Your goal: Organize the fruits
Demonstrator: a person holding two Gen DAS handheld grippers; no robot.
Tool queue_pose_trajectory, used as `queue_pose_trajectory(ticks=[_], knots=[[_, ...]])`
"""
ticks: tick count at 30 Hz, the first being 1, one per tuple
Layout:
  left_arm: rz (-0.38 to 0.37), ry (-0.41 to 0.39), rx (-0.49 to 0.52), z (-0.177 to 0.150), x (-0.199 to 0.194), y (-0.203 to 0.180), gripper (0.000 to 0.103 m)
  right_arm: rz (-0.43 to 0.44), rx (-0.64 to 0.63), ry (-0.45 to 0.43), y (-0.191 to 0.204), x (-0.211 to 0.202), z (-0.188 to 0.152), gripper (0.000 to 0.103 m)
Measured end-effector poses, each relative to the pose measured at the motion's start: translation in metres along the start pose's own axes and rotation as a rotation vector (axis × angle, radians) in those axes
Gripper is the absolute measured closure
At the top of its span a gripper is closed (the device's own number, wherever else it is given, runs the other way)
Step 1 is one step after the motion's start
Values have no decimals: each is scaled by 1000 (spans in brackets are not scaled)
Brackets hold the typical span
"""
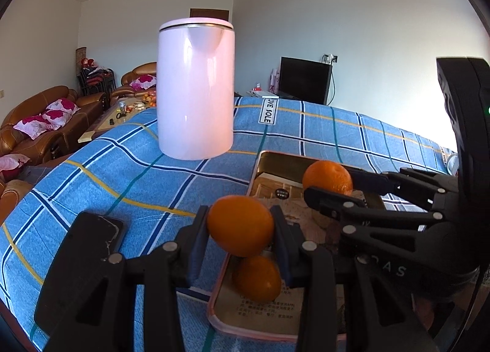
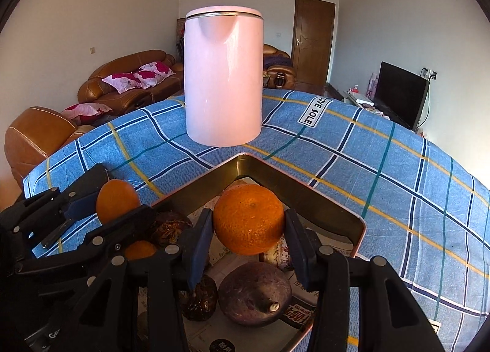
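My left gripper [image 1: 242,234] is shut on a smooth orange [image 1: 240,229] and holds it above the near left edge of a shallow metal tray [image 1: 278,157]. Another small orange [image 1: 257,278] lies in the tray just below it. My right gripper [image 2: 249,228] is shut on a rougher orange [image 2: 248,218] and holds it over the tray's far corner [image 2: 245,165]. In the right wrist view, dark brown fruits [image 2: 255,293] lie in the tray under it. Each gripper shows in the other's view, the right one [image 1: 329,185] and the left one [image 2: 118,203].
A tall pink kettle [image 1: 196,88] stands on the blue checked tablecloth [image 1: 122,168] behind the tray. A black phone [image 1: 79,260] lies on the cloth left of the left gripper. Brown sofas [image 2: 131,82], a TV [image 1: 304,79] and a door [image 2: 312,42] are in the room beyond.
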State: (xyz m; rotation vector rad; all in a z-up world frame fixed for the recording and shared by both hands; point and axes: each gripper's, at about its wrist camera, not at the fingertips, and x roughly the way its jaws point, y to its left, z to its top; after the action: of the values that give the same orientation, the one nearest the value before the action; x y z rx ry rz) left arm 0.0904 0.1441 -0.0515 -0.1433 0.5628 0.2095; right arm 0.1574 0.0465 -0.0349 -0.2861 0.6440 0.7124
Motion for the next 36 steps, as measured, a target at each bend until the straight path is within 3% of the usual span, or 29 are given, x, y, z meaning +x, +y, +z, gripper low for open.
queue_pose_trajectory(ticks=[8,12,16,19,25,36], knots=[[10,6,8,-2,1,-1,62,28,-16,80,-1,10,2,53],[1,8,-9,-3,-4,2,54,26,-4,82,-3,7,0,45],[5,-27,-12,-4,-19,3,28,25,35,50,-10,-5,-2,37],[7,-54,-2,-3,-31,0,18,41,63,12,-17,-19,-4,31],[-13,-109,9,-2,-54,-9,7,35,126,-61,-30,-56,-16,30],[-29,-148,18,-2,-73,-22,4,22,183,-189,-34,-117,-38,27]])
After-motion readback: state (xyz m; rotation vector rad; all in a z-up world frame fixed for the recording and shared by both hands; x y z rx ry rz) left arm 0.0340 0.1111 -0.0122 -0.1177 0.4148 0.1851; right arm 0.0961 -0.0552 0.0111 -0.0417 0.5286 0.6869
